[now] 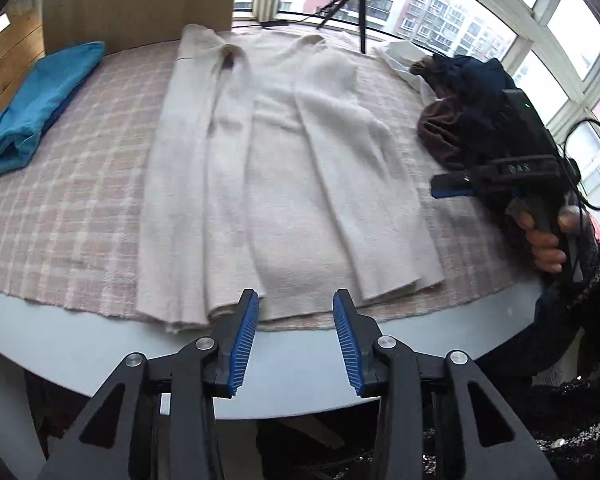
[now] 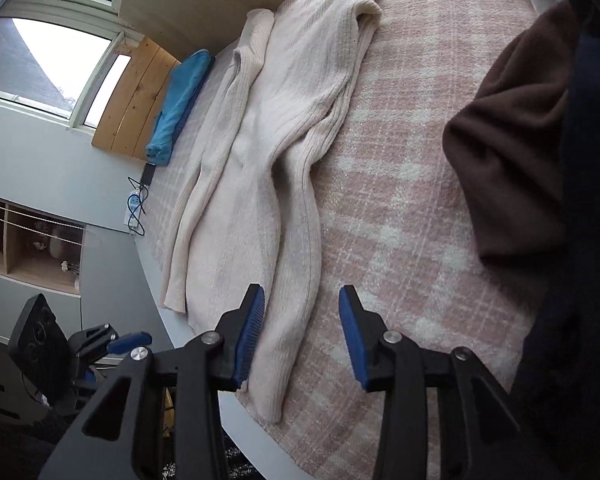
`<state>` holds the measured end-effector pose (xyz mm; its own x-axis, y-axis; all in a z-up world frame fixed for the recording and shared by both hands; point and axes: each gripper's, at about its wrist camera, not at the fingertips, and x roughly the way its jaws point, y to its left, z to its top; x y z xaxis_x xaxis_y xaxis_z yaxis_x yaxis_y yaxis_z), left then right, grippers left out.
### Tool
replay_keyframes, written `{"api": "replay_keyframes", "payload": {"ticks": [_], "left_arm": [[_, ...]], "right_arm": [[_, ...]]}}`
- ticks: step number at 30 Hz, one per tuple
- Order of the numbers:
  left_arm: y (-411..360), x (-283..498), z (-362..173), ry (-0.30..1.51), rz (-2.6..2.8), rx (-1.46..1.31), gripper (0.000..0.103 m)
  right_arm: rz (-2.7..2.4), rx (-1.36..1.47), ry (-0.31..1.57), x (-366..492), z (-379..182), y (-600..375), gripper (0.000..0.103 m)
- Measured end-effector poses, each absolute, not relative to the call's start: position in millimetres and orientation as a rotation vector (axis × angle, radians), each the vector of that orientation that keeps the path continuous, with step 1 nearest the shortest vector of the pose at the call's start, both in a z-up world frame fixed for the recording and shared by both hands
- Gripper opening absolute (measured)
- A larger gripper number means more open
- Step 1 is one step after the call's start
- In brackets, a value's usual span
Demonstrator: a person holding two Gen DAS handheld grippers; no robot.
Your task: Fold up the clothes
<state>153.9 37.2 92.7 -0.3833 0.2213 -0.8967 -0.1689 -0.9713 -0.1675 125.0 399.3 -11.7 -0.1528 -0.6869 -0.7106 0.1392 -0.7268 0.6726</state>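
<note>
A cream knitted sweater (image 1: 284, 168) lies flat on a pink plaid cloth (image 1: 80, 160), both sleeves folded in along its body. My left gripper (image 1: 296, 300) hovers over the hem at the near table edge, open, with nothing between its blue pads. In the right wrist view the sweater (image 2: 268, 152) runs away from me. My right gripper (image 2: 302, 294) stands open above its near end, with no fabric gripped. A hand holds the right gripper (image 1: 444, 186) at the sweater's right side. The left gripper (image 2: 128, 340) shows beyond the table edge.
A folded blue garment (image 1: 40, 108) lies at the left of the cloth. A heap of brown and navy clothes (image 1: 460, 112) and a white garment (image 1: 400, 56) sit at the right. A tripod (image 1: 356, 4) and a wooden board (image 1: 140, 0) stand at the back.
</note>
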Motion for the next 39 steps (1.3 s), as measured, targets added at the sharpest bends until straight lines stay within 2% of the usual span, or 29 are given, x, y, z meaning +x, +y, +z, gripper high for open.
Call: {"api": "replay_keyframes", "payload": {"ticks": [3,6,14,20,22,26,29,34,39], "left_arm": [[-31.5,142.3,76.3,-0.201,2.567,-1.682,0.037],[-51.9,128.4,52.2,-0.253,2.518,-1.712,0.037],[-9.4,115.0,31.4,-0.094,2.295,-1.683,0.038],[13.7,118.0,35.0,0.055,2.291,-1.646,0.040],[6.5,117.8,32.0,0.024,2.303,-1.656,0.040],[-1.1,128.1,40.2,-0.164,2.225,-1.598,0.040],[1.2,131.5,58.3,-0.153,2.311,-1.522,0.040],[22.1,119.9,39.1,-0.013,2.294,-1.587,0.040],[-0.1,122.8,42.3,-0.203,2.272,-1.571,0.039]], "right_arm": [[-1.919,1.589,-0.619,153.3,-17.9,386.0,0.038],[-1.944,1.588,-0.636,167.3,-22.5,376.0,0.039],[-2.023,1.642,-0.604,174.9,-14.5,350.5,0.039],[-2.070,1.653,-0.592,177.1,-10.2,340.1,0.039],[-2.079,1.657,-0.591,176.6,-9.3,335.5,0.039],[-2.091,1.662,-0.588,176.5,-8.9,331.6,0.039],[-2.089,1.668,-0.603,176.5,-9.7,332.2,0.039],[-2.073,1.680,-0.613,172.7,-10.4,334.1,0.039],[-2.061,1.677,-0.598,172.5,-11.2,338.8,0.039]]}}
